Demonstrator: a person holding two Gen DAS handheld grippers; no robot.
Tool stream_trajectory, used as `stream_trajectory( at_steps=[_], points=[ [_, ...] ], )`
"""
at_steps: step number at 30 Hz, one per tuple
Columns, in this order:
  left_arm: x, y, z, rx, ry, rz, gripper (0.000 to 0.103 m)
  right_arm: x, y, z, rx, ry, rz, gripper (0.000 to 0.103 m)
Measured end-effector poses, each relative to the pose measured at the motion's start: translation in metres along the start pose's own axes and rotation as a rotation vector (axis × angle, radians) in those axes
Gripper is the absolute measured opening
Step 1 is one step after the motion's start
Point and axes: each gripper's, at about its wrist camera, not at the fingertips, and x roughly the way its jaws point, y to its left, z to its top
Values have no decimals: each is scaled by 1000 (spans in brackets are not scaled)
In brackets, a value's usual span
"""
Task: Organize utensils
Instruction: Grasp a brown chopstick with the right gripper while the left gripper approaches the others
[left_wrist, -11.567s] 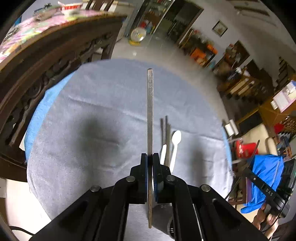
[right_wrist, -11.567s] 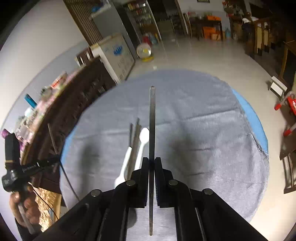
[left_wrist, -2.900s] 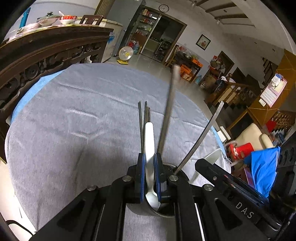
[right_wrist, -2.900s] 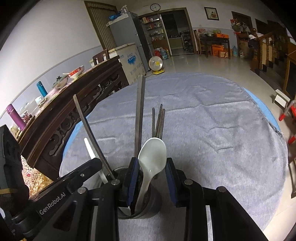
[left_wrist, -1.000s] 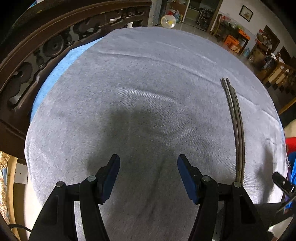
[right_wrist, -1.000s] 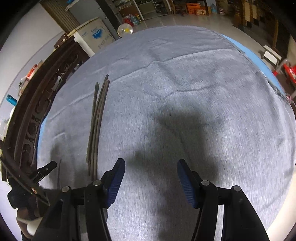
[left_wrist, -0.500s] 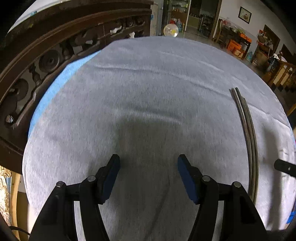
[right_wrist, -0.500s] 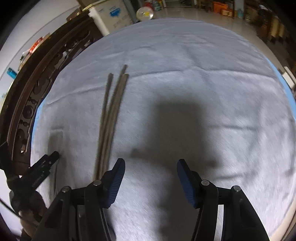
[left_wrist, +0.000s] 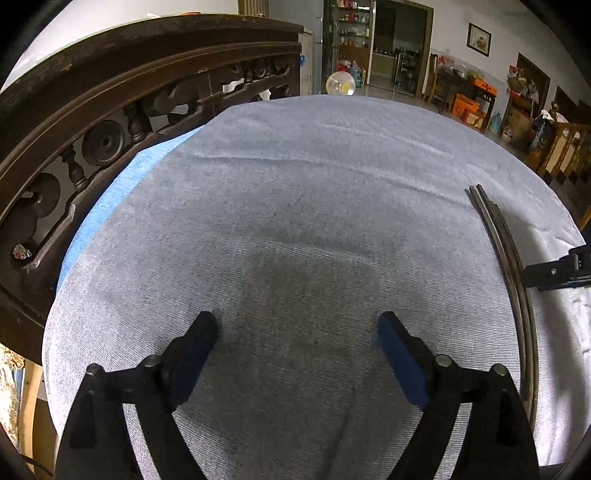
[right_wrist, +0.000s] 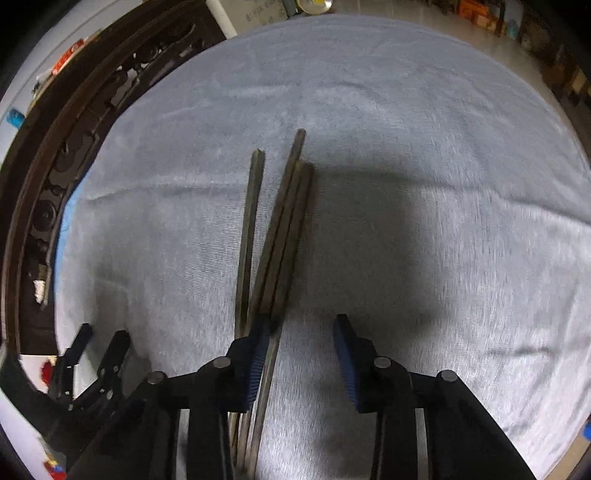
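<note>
Chopsticks (right_wrist: 280, 236) lying flat, pointing away, seemingly four, roughly parallel

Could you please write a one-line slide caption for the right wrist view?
Right gripper, jaws closing, comes over dark chopsticks lying on the grey tablecloth.

Four dark chopsticks (right_wrist: 275, 236) lie on one round table under one grey cloth (right_wrist: 424, 147). Two grippers (right_wrist: 301, 332) are in sight.
</note>
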Motion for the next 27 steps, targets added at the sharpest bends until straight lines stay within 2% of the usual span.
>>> stream_trajectory(
  at_steps=[3,6,8,15,19,22,24,27],
  points=[
    [1,0,1,0,2,1,90,3,6,1,-35,3,-27,36],
    [0,1,2,1,4,1,92,3,3,1,-48,10,-73,27],
    [1,2,2,-2,7,4,93,1,-11,1,-7,15,-93,27],
    [0,2,4,-7,24,9,95,-1,-26,3,49,20,-40,27],
    [8,3,20,-1,115,-20,95,0,-24,7,6,20,-64,26],
    [14,0,42,-25,194,-93,95,-1,-14,10,-29,29,-96,15],
    [17,-13,61,7,239,-126,95,-2,-20,8,-18,30,-88,10],
    [25,-47,90,85,317,-189,95,-5,-35,2,0,19,-71,9]
  ],
)
